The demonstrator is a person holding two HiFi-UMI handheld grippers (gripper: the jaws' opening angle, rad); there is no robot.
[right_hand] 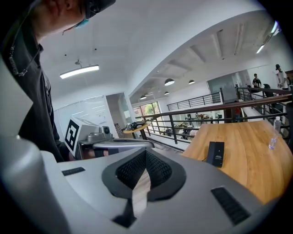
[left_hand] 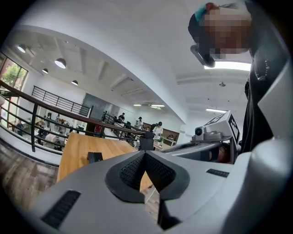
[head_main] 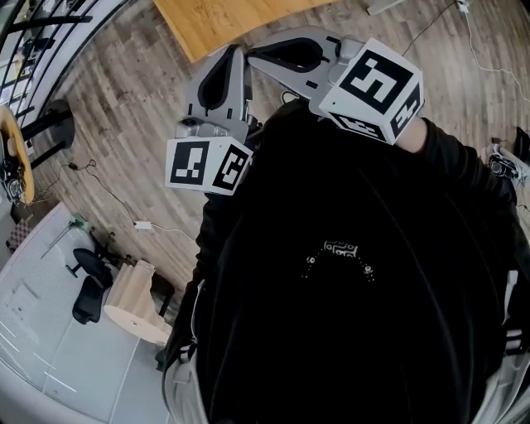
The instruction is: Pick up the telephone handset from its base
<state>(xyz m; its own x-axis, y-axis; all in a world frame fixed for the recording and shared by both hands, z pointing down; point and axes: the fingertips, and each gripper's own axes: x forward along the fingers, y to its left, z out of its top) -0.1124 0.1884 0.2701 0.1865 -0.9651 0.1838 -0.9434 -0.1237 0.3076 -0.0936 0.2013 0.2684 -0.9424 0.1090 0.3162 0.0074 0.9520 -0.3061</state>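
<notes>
The 2 grippers sit side by side before the person's chest, the left gripper (head_main: 237, 53) left of the right gripper (head_main: 253, 56). Both point toward the table (head_main: 224, 21), which stands ahead of them on the floor (head_main: 124, 108). The telephone (right_hand: 215, 153) lies on the table, well apart from both grippers and ahead and right of the right gripper's fingers (right_hand: 158, 171), with a bottle (right_hand: 273, 138) farther right near the table's edge. A railing (right_hand: 219, 112) runs behind the table, and a chair (head_main: 87, 286) stands on the floor to the person's left.
</notes>
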